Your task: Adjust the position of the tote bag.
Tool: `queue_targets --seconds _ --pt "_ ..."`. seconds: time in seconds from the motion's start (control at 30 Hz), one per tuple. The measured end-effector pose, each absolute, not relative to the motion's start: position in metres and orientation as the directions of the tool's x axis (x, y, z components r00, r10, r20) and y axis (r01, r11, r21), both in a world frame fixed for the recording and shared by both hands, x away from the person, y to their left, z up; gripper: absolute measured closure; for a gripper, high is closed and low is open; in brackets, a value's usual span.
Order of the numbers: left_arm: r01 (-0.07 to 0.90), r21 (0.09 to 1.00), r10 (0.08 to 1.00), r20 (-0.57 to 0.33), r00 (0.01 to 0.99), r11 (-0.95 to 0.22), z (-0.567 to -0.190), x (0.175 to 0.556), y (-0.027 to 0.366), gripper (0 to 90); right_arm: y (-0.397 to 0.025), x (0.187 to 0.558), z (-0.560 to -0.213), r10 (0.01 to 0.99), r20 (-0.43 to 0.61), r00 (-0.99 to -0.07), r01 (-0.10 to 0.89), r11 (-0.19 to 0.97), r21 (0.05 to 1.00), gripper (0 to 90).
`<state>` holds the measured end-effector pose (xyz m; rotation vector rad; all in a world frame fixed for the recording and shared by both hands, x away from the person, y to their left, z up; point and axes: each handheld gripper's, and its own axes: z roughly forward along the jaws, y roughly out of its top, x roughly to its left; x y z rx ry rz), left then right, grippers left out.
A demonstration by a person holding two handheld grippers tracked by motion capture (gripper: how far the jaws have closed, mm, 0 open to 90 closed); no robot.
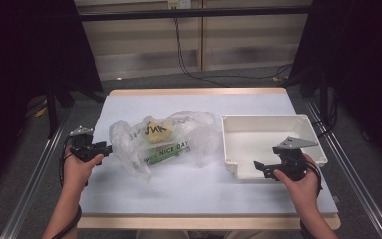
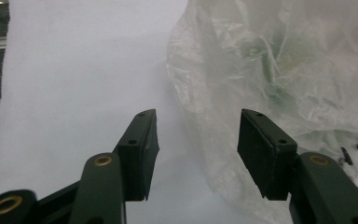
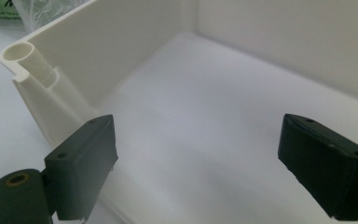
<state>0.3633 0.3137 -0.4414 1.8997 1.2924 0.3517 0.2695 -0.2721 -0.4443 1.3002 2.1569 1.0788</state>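
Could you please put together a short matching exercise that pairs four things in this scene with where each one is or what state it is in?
Things:
1. plastic bag
2. white tray
3. left gripper
4. right gripper

Places or states:
A. open, at the near edge of the tray
B. crumpled, in the middle of the table, with a yellow thing and green print showing through it
C. open, just at the bag's left edge
D. empty, on the right part of the table

Pairs: 1-B, 2-D, 3-C, 4-A
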Motion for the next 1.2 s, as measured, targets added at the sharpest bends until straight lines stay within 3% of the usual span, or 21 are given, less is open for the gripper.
queue_targets --seconds 0.47,0.77,0.93,1.03,1.2 --pt "0.639 0.734 0.837 -0.187 0.513 -0.228 -0.453 0.324 0.295 43.3 -0.273 0.268 -0.443 0.874 0.052 -0.483 0.562 0.265 0.784 11.2" --pt "0.625 0.742 0.824 -0.183 0.537 -0.243 -0.463 0.32 0.274 38.1 -0.271 0.267 -0.444 0.871 0.049 -0.489 0.565 0.274 0.779 11.2" --pt "0.639 0.744 0.831 -0.222 0.51 -0.194 -0.473 0.325 0.27 51.0 -0.271 0.267 -0.444 0.87 0.05 -0.491 0.563 0.272 0.78 11.2" --pt "0.664 0.727 0.835 -0.247 0.491 -0.175 -0.475 0.327 0.27 73.9 -0.272 0.267 -0.444 0.869 0.047 -0.493 0.559 0.275 0.782 11.3" --pt "0.687 0.707 0.834 -0.268 0.483 -0.171 -0.474 0.329 0.273 89.1 -0.272 0.268 -0.445 0.869 0.048 -0.492 0.563 0.275 0.779 11.3"
